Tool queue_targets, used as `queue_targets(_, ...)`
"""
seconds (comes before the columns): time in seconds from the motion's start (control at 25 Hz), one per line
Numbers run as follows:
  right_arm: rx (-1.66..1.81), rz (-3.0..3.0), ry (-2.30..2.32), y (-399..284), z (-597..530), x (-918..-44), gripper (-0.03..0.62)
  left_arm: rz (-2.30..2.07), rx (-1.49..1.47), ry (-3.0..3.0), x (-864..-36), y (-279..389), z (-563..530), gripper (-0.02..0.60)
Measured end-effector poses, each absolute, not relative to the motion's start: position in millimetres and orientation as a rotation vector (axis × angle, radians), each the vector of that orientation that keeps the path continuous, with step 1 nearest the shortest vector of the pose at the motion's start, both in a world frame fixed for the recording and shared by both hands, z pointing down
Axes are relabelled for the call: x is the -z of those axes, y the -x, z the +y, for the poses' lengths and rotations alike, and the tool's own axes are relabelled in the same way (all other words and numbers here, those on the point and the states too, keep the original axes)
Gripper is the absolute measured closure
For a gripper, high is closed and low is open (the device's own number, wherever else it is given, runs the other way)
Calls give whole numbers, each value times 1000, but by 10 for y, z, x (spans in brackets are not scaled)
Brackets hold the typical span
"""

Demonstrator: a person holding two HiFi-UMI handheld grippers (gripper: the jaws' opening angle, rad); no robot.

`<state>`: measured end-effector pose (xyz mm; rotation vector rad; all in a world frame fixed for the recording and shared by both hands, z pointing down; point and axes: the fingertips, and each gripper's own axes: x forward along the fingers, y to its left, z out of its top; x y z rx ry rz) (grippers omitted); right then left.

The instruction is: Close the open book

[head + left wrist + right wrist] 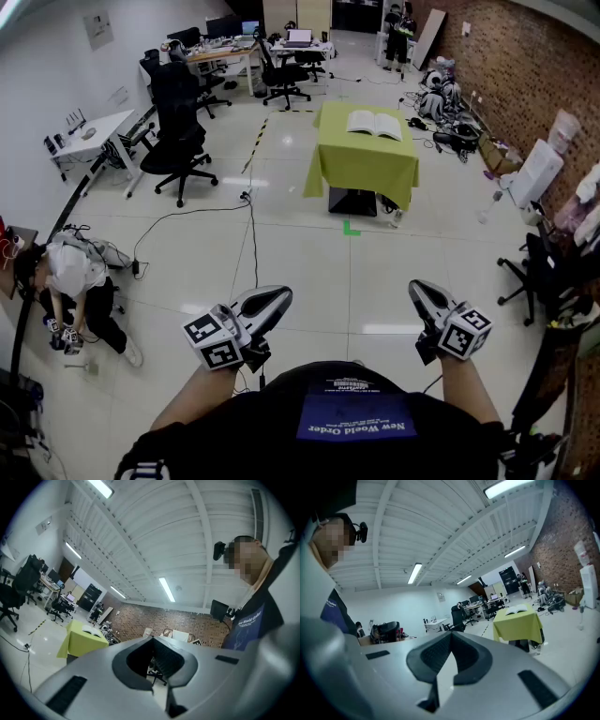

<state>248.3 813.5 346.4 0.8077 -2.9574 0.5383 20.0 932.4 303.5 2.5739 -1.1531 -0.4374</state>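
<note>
An open book [375,124] lies flat on a small table under a yellow-green cloth [364,167], far across the room from me. Both grippers are held low in front of my body, well short of the table. My left gripper [269,300] has its jaws together with nothing between them. My right gripper [421,292] is shut and empty as well. In the left gripper view the book [89,630] and table [78,642] sit small at the left, beyond the gripper [152,638]. From the right gripper [451,633] the book [516,611] shows on the table [518,626] at the right.
Black office chairs [178,141] and desks [89,131] stand at the left and back. A person [80,281] crouches on the floor at the left. A cable [251,220] runs over the tiles. Clutter lines the brick wall [525,66]. A green tape mark [351,228] lies before the table.
</note>
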Motion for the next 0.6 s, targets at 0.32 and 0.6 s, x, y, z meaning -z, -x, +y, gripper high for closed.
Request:
queue_targets(0.32, -509, -2995, -675, -3064, 6870, -3419, 609, -1216, 465, -2543, -2949, -912, 8015, 575)
queue_targets(0.6, -519, -3051, -533, -3423, 5784, -3225, 553, -1241, 438, -2562, -2757, -1501, 6983, 575)
